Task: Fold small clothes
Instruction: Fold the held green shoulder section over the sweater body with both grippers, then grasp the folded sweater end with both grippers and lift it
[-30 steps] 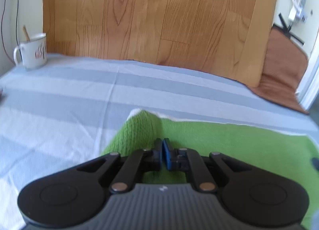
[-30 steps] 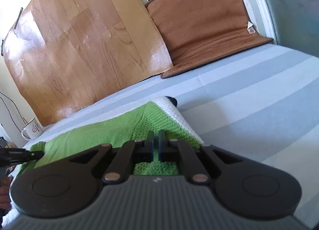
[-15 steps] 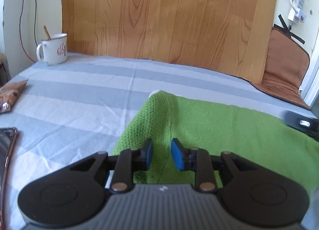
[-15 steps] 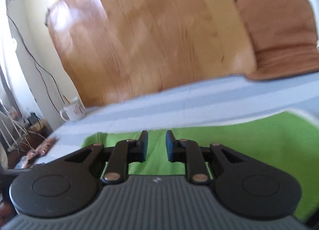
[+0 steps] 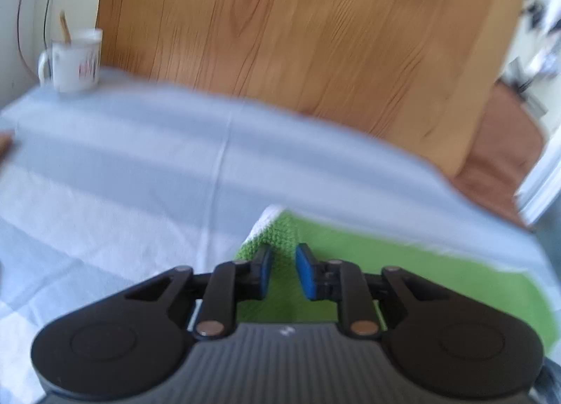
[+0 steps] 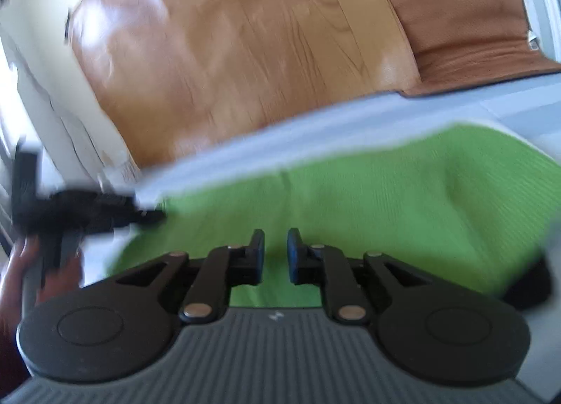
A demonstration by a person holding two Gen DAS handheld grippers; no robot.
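Mug (image 5: 74, 60) holding a stick stands behind green cloth (image 6: 368, 190); left gripper (image 5: 282, 271) and right gripper (image 6: 275, 257) gape, empty.

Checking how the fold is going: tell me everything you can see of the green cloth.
The green cloth looks like a knitted or waffle-textured fabric with a white edge. It lies mostly flat on the grey-and-white striped sheet, slightly rumpled. Both grippers, left and right, are open over it, gripping nothing.

No text can be read: the white mug (image 5: 74, 60) bears a reddish marking, too blurred to make out, and nothing else carries lettering.
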